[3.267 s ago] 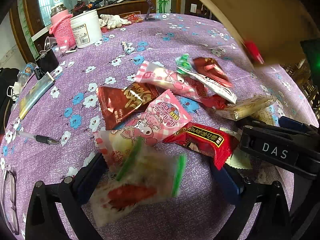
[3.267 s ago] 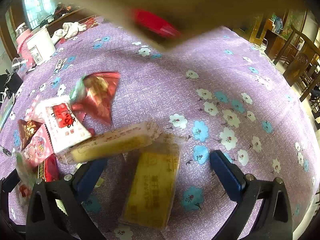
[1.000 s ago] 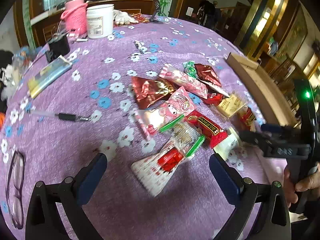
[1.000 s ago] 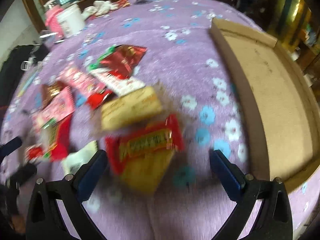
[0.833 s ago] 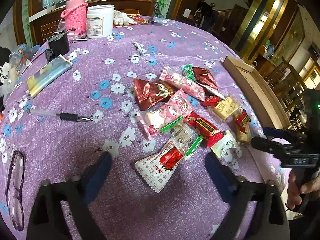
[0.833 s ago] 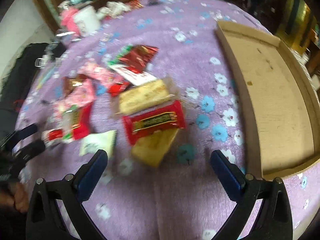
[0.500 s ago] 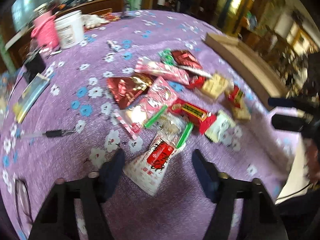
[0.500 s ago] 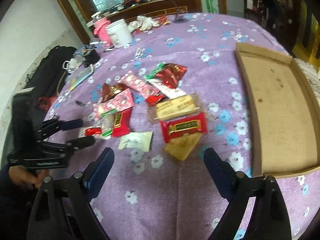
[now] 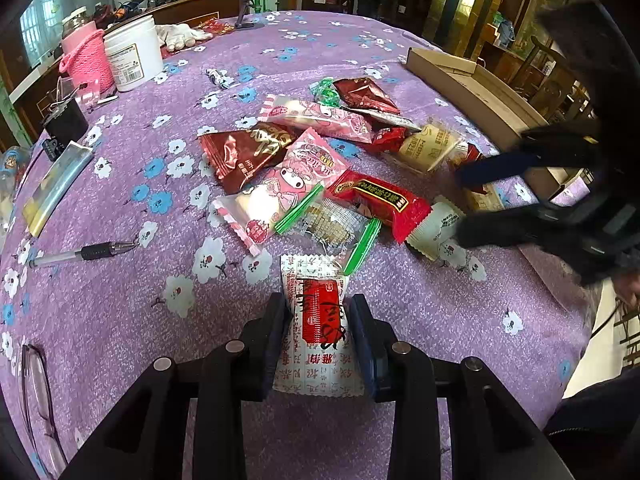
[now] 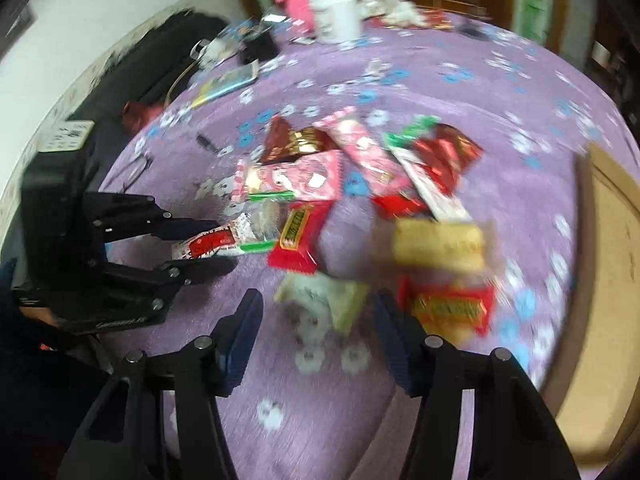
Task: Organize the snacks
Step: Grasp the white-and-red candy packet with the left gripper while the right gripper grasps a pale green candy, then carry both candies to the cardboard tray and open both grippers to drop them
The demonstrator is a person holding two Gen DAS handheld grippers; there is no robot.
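Snacks lie in a loose heap on the purple flowered tablecloth (image 9: pixel 120 320), and the one that matters to you now is the white packet with the red label (image 9: pixel 318 320), at the near edge of that heap. It sits between the jaws of your left gripper (image 9: pixel 320 320), long axis running along the fingers toward the heap, so the pads bear on its long sides. Those jaws are closing, and the pads look to be touching the wrapper already. From the right wrist view the same packet (image 10: pixel 208 242) shows pinched at its near end.

Beyond it, toward the heap, come the clear packet with green ends (image 9: pixel 332 224), then the red bar (image 9: pixel 376 200). The pale green packet (image 10: pixel 324 296) lies to the heap's right-hand side, just ahead of your right gripper (image 10: pixel 318 320), whose jaws are closing with nothing yet between the pads; blur hides that packet's axis. The cardboard tray (image 9: pixel 472 88) stands on the far right of the heap, nearer your right hand, so I judge the left packet must cross the heap to reach it.
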